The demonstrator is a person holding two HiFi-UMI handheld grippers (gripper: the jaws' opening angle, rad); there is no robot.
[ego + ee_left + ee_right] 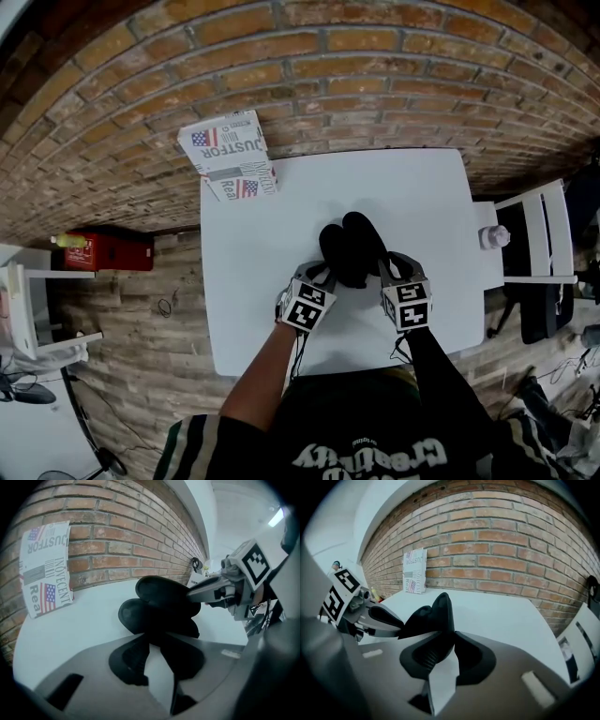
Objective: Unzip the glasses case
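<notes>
The white table (253,300) stands against a brick wall. The black glasses case (349,246) sits at its middle, spread into two rounded halves. The left gripper (324,274) has its jaws drawn narrow, pinching the case's near left edge. The right gripper (384,268), jaws equally narrow, clamps the upright right half's rim.

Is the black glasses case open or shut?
Open: the black glasses case shows two rounded halves splayed apart.
</notes>
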